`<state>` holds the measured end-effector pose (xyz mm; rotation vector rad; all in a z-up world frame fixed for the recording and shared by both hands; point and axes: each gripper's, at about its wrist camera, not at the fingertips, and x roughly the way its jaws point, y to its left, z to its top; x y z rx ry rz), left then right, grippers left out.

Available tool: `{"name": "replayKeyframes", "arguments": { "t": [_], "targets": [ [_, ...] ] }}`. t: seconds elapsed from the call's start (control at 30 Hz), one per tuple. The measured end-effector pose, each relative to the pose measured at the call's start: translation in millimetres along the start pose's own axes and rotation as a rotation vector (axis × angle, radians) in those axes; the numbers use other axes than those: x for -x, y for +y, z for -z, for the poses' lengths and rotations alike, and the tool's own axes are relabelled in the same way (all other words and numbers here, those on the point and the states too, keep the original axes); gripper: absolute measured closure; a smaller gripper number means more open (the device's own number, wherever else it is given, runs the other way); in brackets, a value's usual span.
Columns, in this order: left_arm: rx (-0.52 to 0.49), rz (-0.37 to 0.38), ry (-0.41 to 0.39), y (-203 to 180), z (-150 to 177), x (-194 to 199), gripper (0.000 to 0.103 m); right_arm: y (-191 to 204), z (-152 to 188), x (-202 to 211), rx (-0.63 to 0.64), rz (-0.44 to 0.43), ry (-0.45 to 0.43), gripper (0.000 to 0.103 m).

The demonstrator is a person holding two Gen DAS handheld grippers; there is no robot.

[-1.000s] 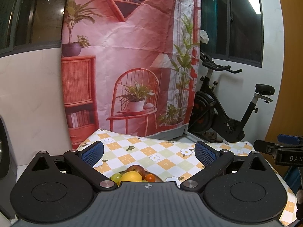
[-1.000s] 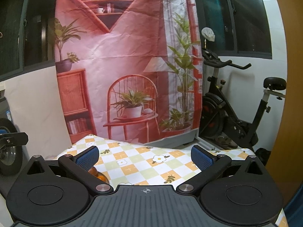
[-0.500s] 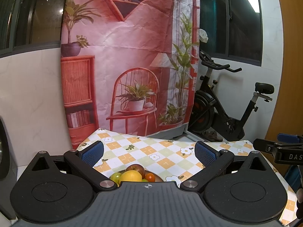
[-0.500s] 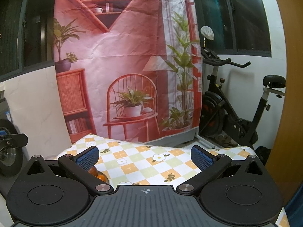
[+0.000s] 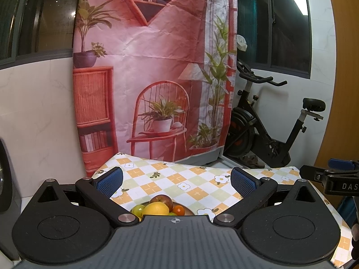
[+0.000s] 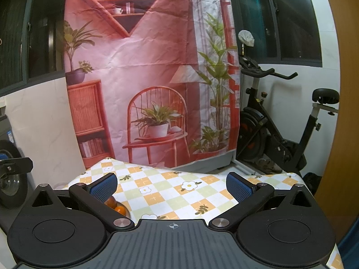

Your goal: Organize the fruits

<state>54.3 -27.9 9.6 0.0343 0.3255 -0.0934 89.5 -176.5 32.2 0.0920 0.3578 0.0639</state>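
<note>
A pile of fruit lies low in the left wrist view, partly hidden by the gripper body: a red apple [image 5: 162, 200], a yellow fruit [image 5: 155, 209], a green one [image 5: 137, 209] and a small orange one [image 5: 178, 209]. My left gripper [image 5: 176, 181] is open above and behind them, holding nothing. In the right wrist view, orange fruits [image 6: 116, 206] peek out beside the left finger. My right gripper [image 6: 171, 186] is open and empty over the checked tablecloth [image 6: 170, 192]. The right gripper's finger [image 5: 329, 174] shows at the right edge of the left wrist view.
A checked floral tablecloth [image 5: 179, 179] covers the table. Behind it hangs a pink printed backdrop [image 5: 145, 67]. An exercise bike [image 5: 264, 130] stands at the back right near a wooden door [image 5: 343, 89]. A wheel [image 6: 9, 179] is at the far left.
Both views have shifted very slightly; the fruit and both grippers stay about where they were, jaws still apart.
</note>
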Motion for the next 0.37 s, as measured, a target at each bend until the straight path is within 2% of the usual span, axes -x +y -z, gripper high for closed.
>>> {"name": "replayKeyframes", "arguments": {
  "t": [0.37],
  "targets": [
    [-0.001, -0.001, -0.002, 0.4, 0.0, 1.4, 0.0, -0.9, -1.3, -0.5, 0.0, 0.0, 0.001, 0.0]
  ]
}}
